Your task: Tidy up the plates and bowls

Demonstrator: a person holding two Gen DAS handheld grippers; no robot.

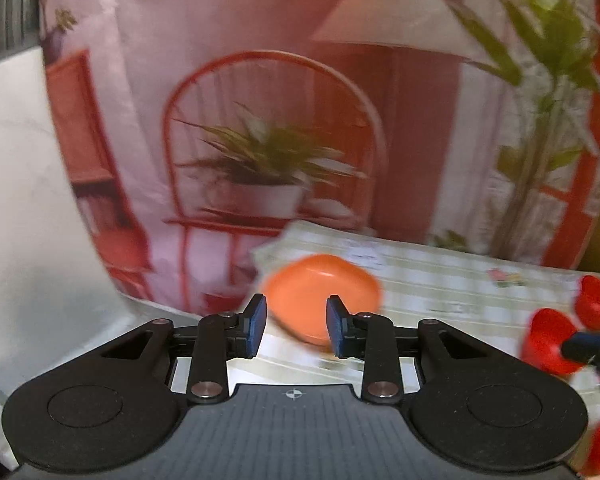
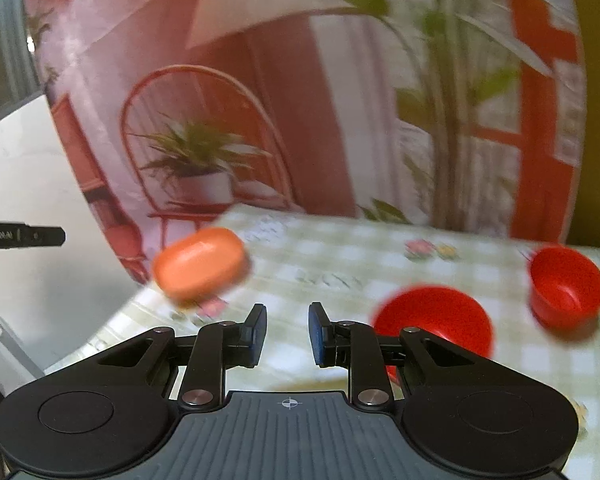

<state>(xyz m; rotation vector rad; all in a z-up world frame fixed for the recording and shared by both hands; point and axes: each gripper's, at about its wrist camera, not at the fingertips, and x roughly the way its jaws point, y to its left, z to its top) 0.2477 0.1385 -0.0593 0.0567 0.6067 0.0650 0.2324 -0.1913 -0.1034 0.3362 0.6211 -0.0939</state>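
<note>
An orange oval plate [image 1: 322, 294] lies near the table's far left corner; it also shows in the right wrist view [image 2: 200, 266]. My left gripper [image 1: 296, 328] is open and empty, hovering just in front of the plate. My right gripper [image 2: 287, 334] is open and empty above the table. A red bowl [image 2: 434, 322] sits just right of its right finger, and a second red bowl [image 2: 566, 284] lies tilted further right. In the left wrist view red bowls [image 1: 550, 340] show at the right edge.
The table wears a green-and-white checked cloth [image 2: 340, 256]. A printed backdrop [image 1: 280, 120] with a chair and plants hangs behind it. A white wall [image 1: 20, 200] is at the left. The left gripper's tip [image 2: 24, 236] shows at the left edge.
</note>
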